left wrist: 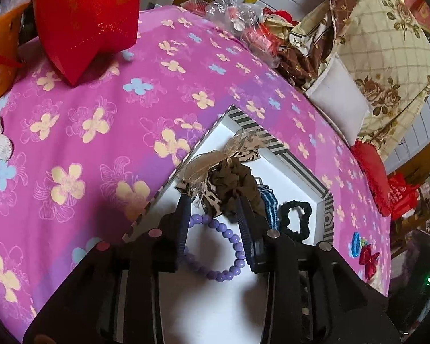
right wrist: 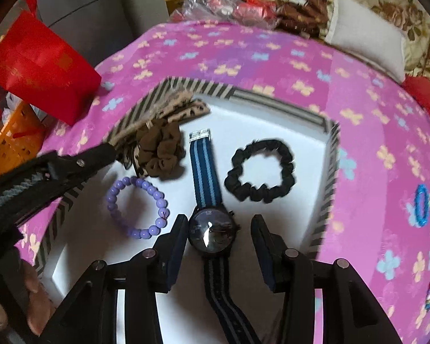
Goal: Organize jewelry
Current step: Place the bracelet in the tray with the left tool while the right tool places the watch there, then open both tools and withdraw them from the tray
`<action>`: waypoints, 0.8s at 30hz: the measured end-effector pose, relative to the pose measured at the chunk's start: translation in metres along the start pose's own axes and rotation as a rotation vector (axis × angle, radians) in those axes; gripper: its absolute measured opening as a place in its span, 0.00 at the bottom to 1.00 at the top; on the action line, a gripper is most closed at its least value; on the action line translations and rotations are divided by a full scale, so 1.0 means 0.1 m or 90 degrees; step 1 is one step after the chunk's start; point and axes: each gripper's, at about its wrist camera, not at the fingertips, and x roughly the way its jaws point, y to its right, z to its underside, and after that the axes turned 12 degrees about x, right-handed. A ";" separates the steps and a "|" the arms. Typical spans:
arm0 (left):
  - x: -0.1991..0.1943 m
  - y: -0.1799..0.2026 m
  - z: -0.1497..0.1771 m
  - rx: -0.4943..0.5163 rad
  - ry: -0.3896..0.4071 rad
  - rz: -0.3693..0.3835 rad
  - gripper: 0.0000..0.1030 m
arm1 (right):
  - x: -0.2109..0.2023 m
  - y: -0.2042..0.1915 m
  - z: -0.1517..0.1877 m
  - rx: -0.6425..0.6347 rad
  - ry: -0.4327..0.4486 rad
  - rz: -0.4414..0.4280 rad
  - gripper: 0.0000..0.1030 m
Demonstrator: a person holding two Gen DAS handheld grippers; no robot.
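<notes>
Pink cloth (right wrist: 272,57) runs off-frame. White tray (right wrist: 272,109), near edge cut off, holds brown scrunchie (right wrist: 160,154), black scrunchie (right wrist: 259,172), watch (right wrist: 212,229), beads (right wrist: 137,209). R gripper (right wrist: 218,229) open astride watch face, strap end hidden below. L gripper (left wrist: 213,209) open, empty, over beads w/ bow scrunchie just past tips.

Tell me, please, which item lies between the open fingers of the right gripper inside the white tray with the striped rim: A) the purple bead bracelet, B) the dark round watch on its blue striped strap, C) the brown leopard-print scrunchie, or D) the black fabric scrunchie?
B: the dark round watch lies on the white tray between the fingers of the right gripper, whose right finger stands clear of it.
</notes>
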 end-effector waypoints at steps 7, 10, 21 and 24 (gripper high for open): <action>-0.10 0.21 0.05 0.052 0.001 -0.012 0.33 | -0.70 0.57 0.30 0.060 0.053 -0.015 0.43; -0.18 0.38 0.12 0.083 0.005 0.001 0.33 | -1.05 1.03 0.59 0.080 0.075 0.024 0.43; -0.69 1.46 0.73 0.245 0.040 0.049 0.43 | -2.09 2.84 1.73 0.160 0.139 0.271 0.44; -0.77 1.81 1.01 0.290 0.019 0.084 0.48 | -2.19 3.18 1.92 0.218 0.139 0.268 0.44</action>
